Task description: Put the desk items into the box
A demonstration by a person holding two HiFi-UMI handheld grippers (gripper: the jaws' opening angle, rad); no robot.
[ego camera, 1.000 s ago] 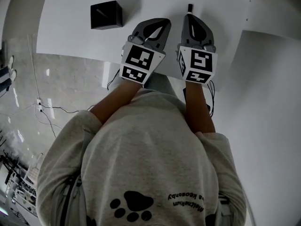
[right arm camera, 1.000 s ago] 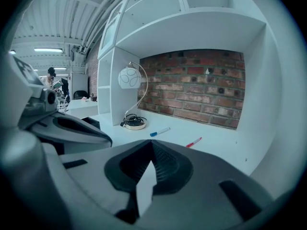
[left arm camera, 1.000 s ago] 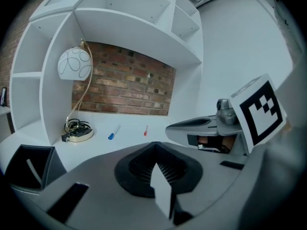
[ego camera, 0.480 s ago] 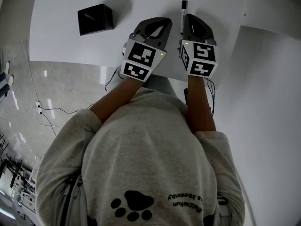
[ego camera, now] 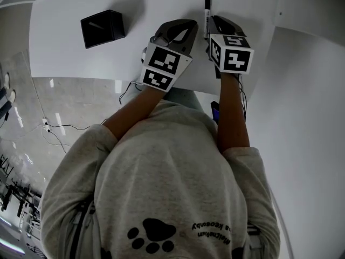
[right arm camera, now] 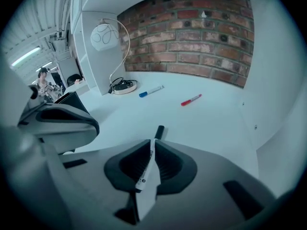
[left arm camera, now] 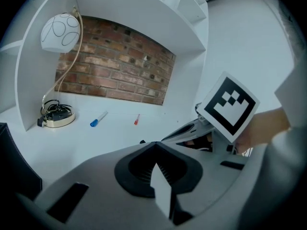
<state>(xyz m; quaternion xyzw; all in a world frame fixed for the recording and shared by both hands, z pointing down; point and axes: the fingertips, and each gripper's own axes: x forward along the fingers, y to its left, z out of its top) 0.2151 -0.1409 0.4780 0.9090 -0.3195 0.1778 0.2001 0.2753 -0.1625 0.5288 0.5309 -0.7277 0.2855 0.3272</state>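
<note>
Task barely begun, judging by layout: nothing seen boxed.
- Right claw (right arm camera: 152,143) barely parted, just opening over black-capped marker (right arm camera: 159,131) lying on table (ego camera: 64,53); not clamped.
- Left claw (left arm camera: 154,146) together, empty.
- Blue pen (right arm camera: 151,91), red pen (right arm camera: 191,99) lie farther back.
- Box (ego camera: 102,28) at head view's upper left.

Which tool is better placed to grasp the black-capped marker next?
Right. The right tool hangs at the marker, which shows in line with its jaws; they have just been opening slightly and grip nothing yet. The left tool is shut, off to the side.
</note>
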